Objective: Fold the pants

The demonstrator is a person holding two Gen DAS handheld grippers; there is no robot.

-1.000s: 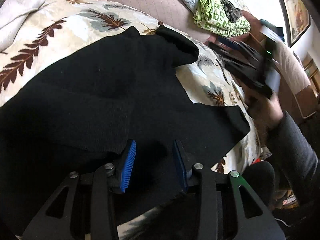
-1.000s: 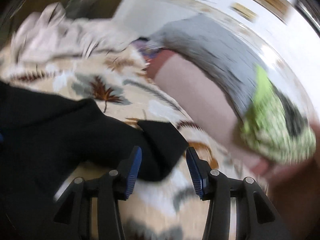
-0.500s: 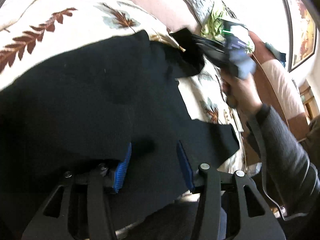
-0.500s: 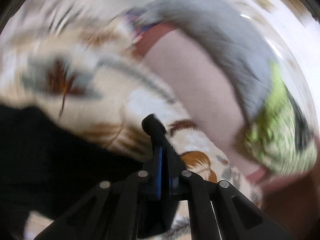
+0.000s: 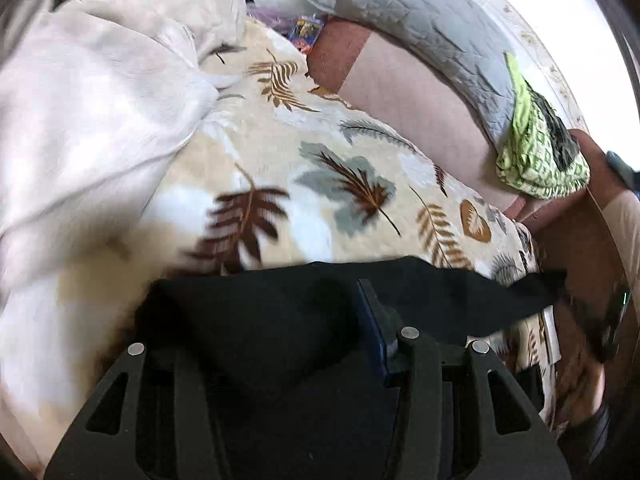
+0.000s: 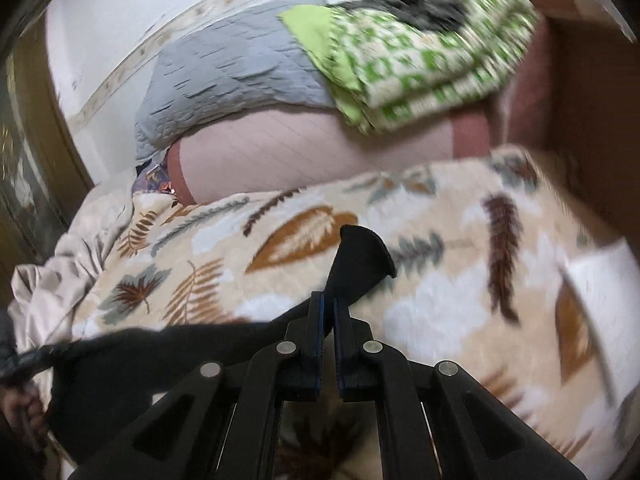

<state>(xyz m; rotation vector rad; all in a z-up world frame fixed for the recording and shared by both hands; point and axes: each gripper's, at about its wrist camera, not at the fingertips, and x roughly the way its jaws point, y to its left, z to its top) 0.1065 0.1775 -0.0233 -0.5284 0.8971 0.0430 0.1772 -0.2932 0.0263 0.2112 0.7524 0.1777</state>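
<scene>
Leaf-print bedspread (image 5: 280, 152) under pants (image 5: 440, 292) (black)

Black triangular-cutout gripper frames, silver pivot screws, blue ribbed pads on the fingers (image 6: 316, 340).

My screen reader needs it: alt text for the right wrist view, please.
The right gripper is shut on an edge of the black pants, lifted above the leaf-print blanket. Behind lie a grey quilt and a folded green patterned cloth.

Leaf-print blanket (image 5: 320, 168), white sheet (image 5: 88, 112), grey quilt (image 5: 420, 32), green patterned cloth (image 6: 420, 60) beside it
</scene>
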